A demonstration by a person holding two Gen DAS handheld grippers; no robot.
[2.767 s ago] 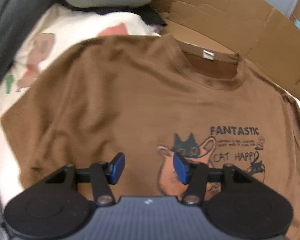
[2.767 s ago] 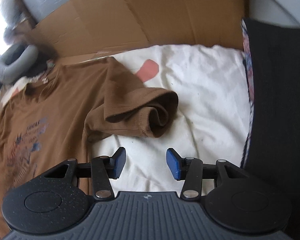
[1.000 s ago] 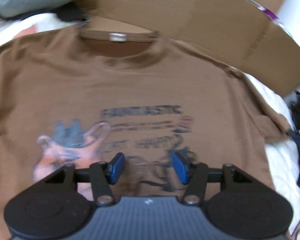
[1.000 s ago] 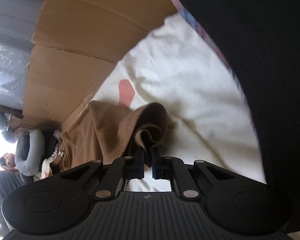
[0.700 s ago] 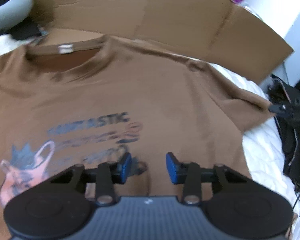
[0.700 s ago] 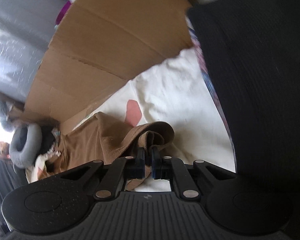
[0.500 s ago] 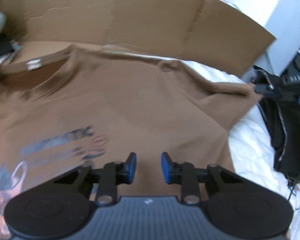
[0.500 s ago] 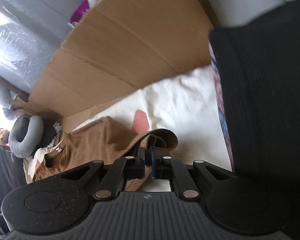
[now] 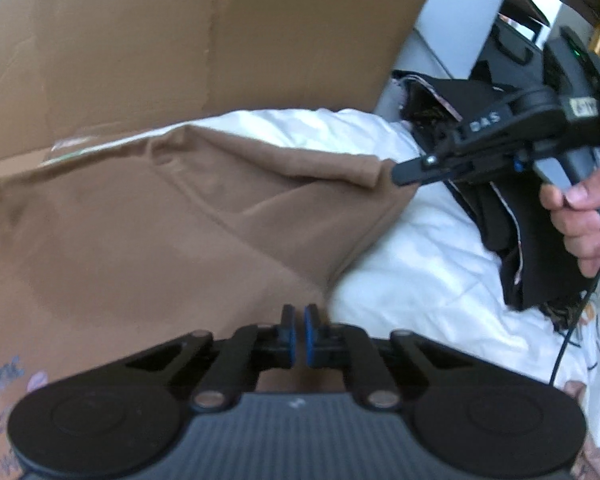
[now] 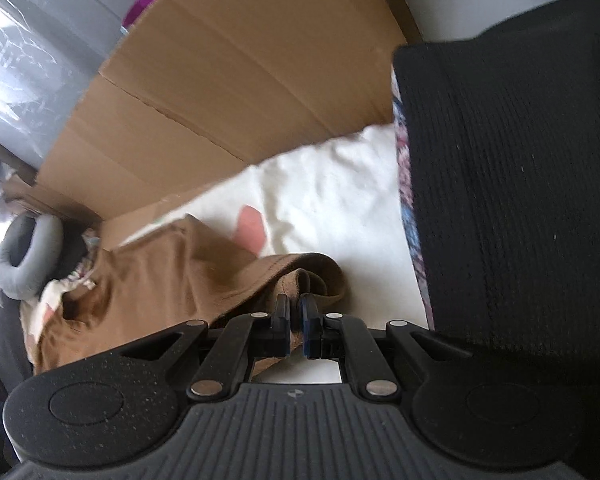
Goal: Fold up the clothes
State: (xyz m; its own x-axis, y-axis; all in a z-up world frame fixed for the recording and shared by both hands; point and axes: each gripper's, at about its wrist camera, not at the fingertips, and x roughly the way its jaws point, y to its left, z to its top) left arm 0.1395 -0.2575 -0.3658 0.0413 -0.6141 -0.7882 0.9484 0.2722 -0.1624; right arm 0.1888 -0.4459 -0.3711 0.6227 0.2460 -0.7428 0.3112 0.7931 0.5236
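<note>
The right gripper [image 10: 295, 322] clamps the sleeve [image 10: 300, 276] of a brown shirt [image 9: 148, 232], stretched out left of it over a white sheet [image 9: 412, 280]. The left gripper [image 9: 299, 334], jaws nearly together, sits at the shirt's side edge; whether it pinches cloth is unclear.

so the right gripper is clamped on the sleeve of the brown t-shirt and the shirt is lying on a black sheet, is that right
Not quite. The right gripper is shut on the sleeve of the brown t-shirt, but the shirt lies on a white sheet, not a black one. The left wrist view shows it; the black fabric is a separate pile at the side.
</note>
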